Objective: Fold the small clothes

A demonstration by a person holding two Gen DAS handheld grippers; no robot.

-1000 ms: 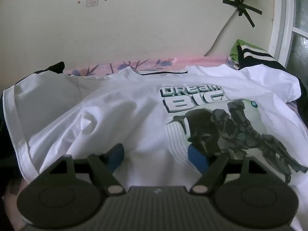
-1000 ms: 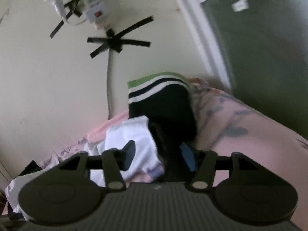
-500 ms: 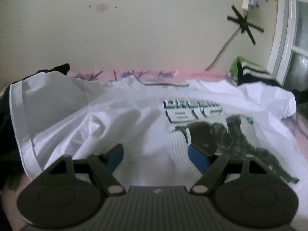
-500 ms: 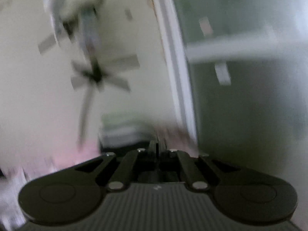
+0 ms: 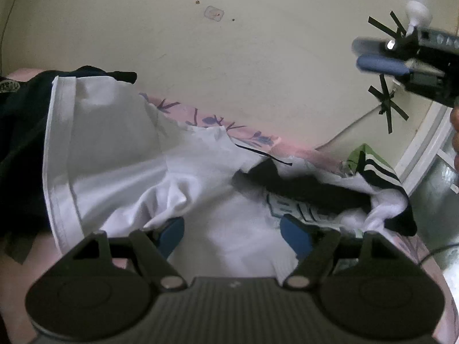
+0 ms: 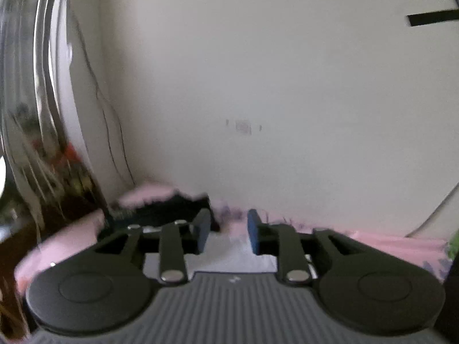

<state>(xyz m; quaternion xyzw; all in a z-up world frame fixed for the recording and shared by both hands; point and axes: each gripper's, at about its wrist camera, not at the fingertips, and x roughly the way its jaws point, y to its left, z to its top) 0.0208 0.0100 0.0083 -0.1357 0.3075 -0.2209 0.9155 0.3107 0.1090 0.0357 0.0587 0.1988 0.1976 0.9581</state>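
Left gripper [image 5: 232,233] sits low over the white T-shirt [image 5: 137,154], its blue-padded fingers [image 5: 169,236] spread wide with rumpled white cloth between and under them, nothing pinched. At the far left a dark garment [image 5: 20,132] lies under the shirt's hemmed edge. The shirt spreads across the pink floral bedsheet [image 5: 229,127], bunched in folds just beyond the left finger. A black garment [image 5: 309,189] lies draped across the shirt's printed chest, hiding most of the lettering, to the right of centre. Further right, against the wall, a black piece with green and white stripes [image 5: 370,163] rests beside the shirt's crumpled sleeve. High at the right, the right gripper [image 5: 373,54] hangs in the air well above the bed, in front of the black tape crosses [image 5: 387,106] on the cream wall [image 5: 229,66].

From the right wrist view, blurred, the right gripper [image 6: 228,232] has its fingers parted with a clear gap and nothing between them; pink sheet and a patch of white cloth [image 6: 229,255] lie below.
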